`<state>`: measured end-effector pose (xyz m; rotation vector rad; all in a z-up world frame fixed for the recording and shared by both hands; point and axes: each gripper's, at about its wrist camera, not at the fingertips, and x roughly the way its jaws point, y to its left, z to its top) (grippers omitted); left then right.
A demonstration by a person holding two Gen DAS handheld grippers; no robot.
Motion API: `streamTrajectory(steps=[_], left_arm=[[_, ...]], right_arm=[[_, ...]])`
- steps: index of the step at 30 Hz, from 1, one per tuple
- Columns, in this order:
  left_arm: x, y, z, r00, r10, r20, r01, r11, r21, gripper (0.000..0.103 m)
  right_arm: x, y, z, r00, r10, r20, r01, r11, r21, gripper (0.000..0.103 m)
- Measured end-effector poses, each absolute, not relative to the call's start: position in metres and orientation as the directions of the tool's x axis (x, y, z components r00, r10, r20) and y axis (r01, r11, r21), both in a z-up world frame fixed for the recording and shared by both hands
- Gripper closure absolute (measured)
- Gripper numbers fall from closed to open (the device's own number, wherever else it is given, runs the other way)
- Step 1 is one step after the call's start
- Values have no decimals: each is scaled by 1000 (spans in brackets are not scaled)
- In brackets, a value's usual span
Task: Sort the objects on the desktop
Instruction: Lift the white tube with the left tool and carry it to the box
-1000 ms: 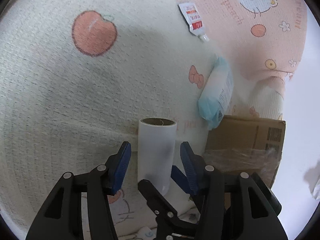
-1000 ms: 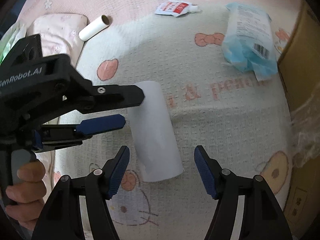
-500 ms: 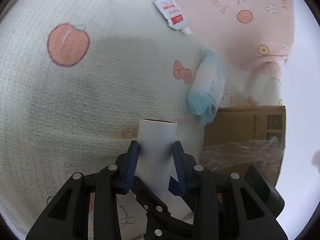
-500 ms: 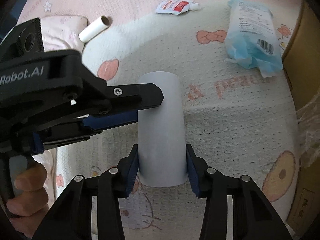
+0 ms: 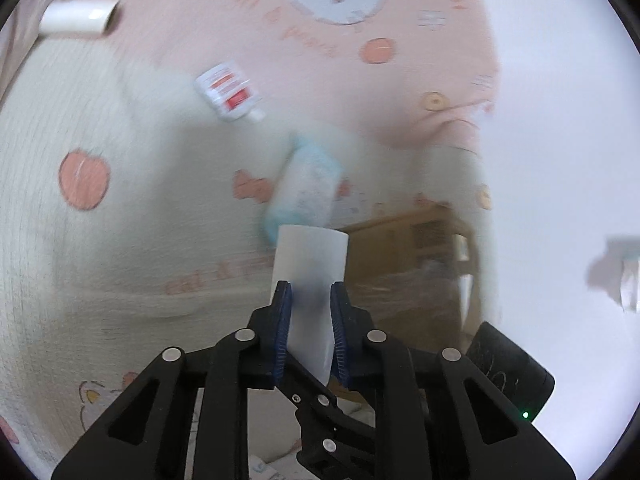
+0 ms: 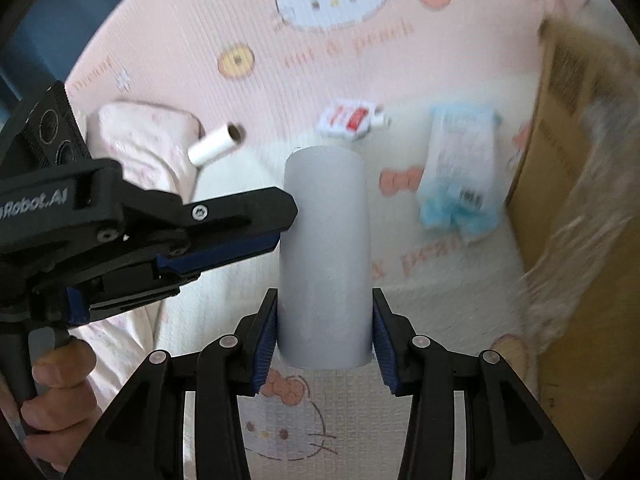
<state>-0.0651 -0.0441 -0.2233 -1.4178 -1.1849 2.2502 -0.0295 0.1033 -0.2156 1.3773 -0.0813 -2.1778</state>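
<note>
Lifting white roll (image 6: 324, 260) off blanket (image 6: 420, 288), both claws still clamped

White paper roll (image 6: 324, 256) clamped by 2 claws, lifted above the blanket.

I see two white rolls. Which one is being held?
The big white roll, clamped by both the right gripper and left gripper. The small white roll lies loose on the blanket, far behind.
</note>
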Motion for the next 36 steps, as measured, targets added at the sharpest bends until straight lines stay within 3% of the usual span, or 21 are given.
streamTrajectory(steps=[7, 9, 11, 16, 20, 36], left_arm=[[-65, -11, -168, -540, 572, -618, 63, -704, -707, 68], [-66, -1, -155, -540, 596, -594, 15, -699, -715, 56], [-69, 5, -148, -540, 607, -584, 10, -689, -725, 53], [-79, 19, -139, -526, 641, -559, 23, -646, -763, 53], [-89, 35, -130, -514, 637, -575, 5, -668, -745, 69], [-152, 125, -113, -425, 702, -572, -91, -662, -744, 69]], right_arm=[[-25, 129, -170, -422, -513, -748, 418, -842, 341, 62], [-27, 137, -158, -441, -525, -728, 410, -839, 356, 62], [-23, 144, -146, -466, -529, -709, 406, -840, 361, 62], [-20, 164, -129, -541, -503, -674, 388, -860, 331, 62], [-19, 179, -116, -594, -472, -651, 358, -880, 312, 62], [-67, 255, -87, -658, -375, -653, 270, -927, 260, 62]])
